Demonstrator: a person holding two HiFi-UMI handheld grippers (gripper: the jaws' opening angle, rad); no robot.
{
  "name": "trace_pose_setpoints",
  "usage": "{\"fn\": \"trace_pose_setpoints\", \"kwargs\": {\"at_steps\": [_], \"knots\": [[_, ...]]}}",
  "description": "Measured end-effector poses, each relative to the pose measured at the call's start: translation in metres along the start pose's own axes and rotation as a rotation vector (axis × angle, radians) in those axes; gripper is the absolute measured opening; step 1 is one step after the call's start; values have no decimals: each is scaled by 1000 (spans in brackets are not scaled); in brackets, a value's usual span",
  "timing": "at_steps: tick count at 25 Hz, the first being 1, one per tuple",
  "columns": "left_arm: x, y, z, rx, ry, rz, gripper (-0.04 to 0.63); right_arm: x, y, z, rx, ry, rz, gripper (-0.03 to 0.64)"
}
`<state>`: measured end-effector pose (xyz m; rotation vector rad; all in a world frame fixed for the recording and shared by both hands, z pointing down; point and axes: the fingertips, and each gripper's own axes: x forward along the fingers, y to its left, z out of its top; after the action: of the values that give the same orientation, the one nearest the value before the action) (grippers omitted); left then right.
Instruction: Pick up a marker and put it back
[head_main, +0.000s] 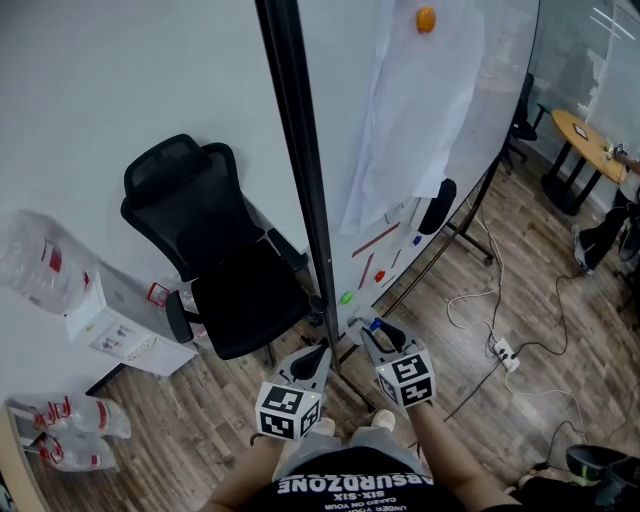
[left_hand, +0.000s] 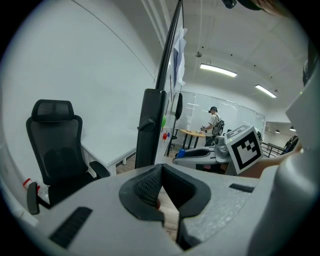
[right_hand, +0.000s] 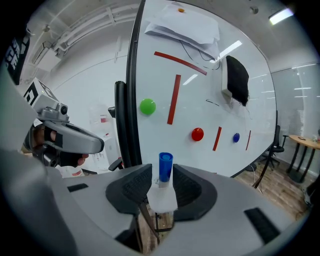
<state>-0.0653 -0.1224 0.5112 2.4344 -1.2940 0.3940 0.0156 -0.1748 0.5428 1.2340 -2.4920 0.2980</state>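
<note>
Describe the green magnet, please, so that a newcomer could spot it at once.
Start at the whiteboard and its black edge frame. Just inside that frame, beside the tall red strip, sits the green magnet. It is the only green one; nearby sit a red magnet and a blue magnet.

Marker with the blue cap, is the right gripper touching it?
Cannot tell. The right gripper view shows the marker upright between the pads of the right gripper, but its white body hides where they would meet.
</note>
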Motion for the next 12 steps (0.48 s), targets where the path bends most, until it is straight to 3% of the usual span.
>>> {"fn": "trace_pose_setpoints", "kwargs": {"at_steps": [12], "knots": [[-1, -3, 3, 2, -12, -6, 3, -18, -6, 40, 11, -121, -30, 153]]}}
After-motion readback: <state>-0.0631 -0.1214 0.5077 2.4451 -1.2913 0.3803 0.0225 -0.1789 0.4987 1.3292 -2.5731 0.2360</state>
